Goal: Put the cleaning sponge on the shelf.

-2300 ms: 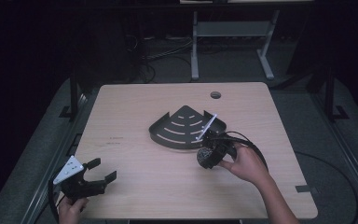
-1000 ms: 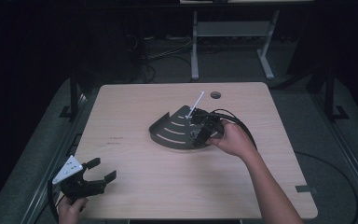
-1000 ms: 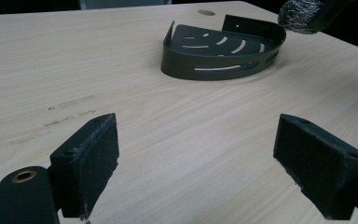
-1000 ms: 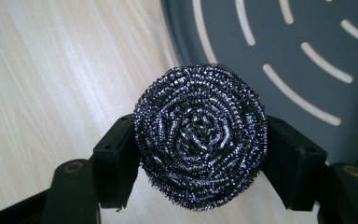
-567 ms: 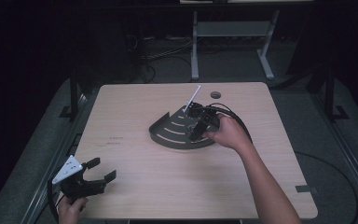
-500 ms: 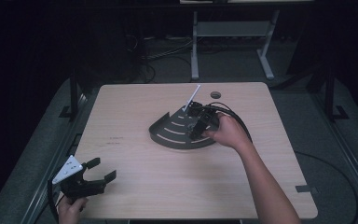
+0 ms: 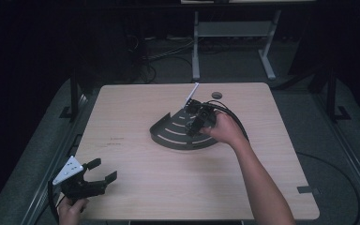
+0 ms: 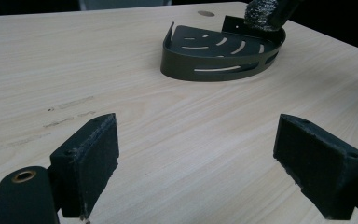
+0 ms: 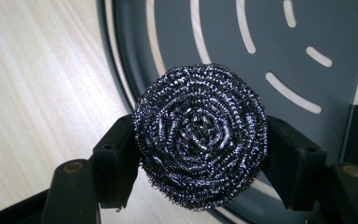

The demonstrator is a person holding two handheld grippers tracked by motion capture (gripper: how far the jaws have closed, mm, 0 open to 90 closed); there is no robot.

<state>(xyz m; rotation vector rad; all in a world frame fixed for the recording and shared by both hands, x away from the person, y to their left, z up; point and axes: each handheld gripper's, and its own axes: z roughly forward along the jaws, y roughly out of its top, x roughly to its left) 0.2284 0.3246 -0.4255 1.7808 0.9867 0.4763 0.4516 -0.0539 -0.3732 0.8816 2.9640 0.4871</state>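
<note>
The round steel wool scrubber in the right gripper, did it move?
Yes. The round steel wool scrubber went from the bare table up over the dark quarter-round slotted tray.

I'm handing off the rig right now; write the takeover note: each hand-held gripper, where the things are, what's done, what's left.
Right hand-held gripper: shut on the steel wool scourer, held over the dark slotted corner tray.
Left hand-held gripper: open, holding nothing, at the table's near left corner.
Done: scourer picked up and brought above the tray.
Left: probably lower it into the tray and release.
</note>
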